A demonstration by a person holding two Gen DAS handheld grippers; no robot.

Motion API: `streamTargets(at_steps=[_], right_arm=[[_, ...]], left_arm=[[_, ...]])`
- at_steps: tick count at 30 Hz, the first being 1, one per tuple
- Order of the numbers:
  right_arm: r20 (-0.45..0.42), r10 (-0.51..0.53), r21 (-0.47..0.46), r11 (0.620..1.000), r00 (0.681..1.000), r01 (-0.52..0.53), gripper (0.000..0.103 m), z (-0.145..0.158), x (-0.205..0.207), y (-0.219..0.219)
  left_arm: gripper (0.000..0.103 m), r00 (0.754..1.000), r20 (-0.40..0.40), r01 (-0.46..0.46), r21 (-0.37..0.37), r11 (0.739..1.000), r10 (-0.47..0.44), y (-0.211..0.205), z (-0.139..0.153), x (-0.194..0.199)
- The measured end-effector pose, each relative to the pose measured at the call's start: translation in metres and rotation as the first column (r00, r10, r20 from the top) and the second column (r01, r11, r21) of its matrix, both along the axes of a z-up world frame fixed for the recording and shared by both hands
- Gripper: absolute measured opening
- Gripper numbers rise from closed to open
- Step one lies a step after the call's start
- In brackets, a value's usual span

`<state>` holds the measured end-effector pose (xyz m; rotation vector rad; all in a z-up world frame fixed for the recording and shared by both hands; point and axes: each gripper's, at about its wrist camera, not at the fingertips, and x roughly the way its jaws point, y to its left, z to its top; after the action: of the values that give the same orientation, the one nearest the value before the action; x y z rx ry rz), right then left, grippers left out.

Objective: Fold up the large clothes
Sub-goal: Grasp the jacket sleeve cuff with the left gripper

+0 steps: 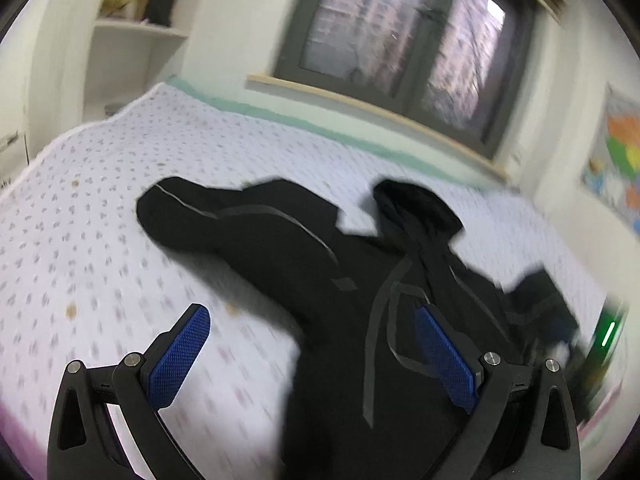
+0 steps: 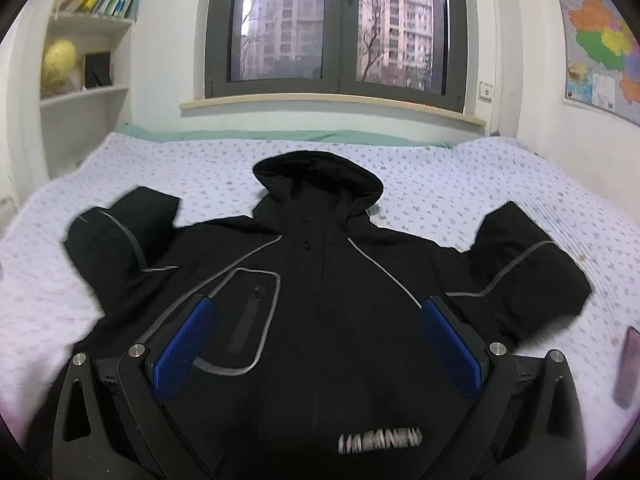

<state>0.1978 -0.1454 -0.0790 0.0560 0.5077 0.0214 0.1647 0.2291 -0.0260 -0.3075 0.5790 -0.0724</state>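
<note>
A large black hooded jacket (image 2: pixel 320 280) with grey piping lies front up on the bed, both sleeves spread out and the hood (image 2: pixel 316 176) toward the window. My right gripper (image 2: pixel 318 312) is open and empty above the jacket's chest. My left gripper (image 1: pixel 312 320) is open and empty over the jacket's left side (image 1: pixel 360 300), near its left sleeve (image 1: pixel 208 220). The left wrist view is blurred by motion.
The bed (image 2: pixel 500 184) has a white quilt with small grey dots. A window (image 2: pixel 336 28) and a wooden sill are behind it. Shelves (image 2: pixel 88 40) with books stand at the left, a map (image 2: pixel 600 40) hangs at the right. A phone (image 2: pixel 630 368) lies on the quilt at the right.
</note>
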Motion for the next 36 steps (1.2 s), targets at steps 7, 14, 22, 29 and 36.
streamTargets(at_steps=[7, 14, 22, 29, 36], right_arm=[[-0.155, 0.040, -0.131, 0.989, 0.987, -0.061, 0.103, -0.082, 0.037, 0.040], [-0.158, 0.067, -0.083, 0.993, 0.985, -0.081, 0.103, -0.089, 0.039, 0.033], [-0.171, 0.071, -0.065, 0.994, 0.983, -0.084, 0.103, -0.092, 0.042, 0.031], [-0.175, 0.071, -0.063, 0.995, 0.982, -0.083, 0.103, -0.092, 0.041, 0.031], [-0.171, 0.063, -0.059, 0.996, 0.983, -0.074, 0.103, -0.092, 0.042, 0.028]], left_arm=[[0.102, 0.972, -0.071, -0.233, -0.127, 0.964, 0.226, 0.141, -0.041, 0.121], [0.102, 0.963, -0.203, -0.252, -0.458, 0.852, 0.176, 0.215, -0.126, 0.203], [0.018, 0.959, -0.184, -0.268, -0.351, 0.897, 0.215, 0.194, -0.132, 0.230], [0.017, 0.776, -0.047, -0.630, -0.104, 0.770, 0.629, 0.230, -0.083, 0.156], [0.016, 0.781, -0.112, -0.623, -0.057, 0.780, 0.615, 0.227, -0.107, 0.155]])
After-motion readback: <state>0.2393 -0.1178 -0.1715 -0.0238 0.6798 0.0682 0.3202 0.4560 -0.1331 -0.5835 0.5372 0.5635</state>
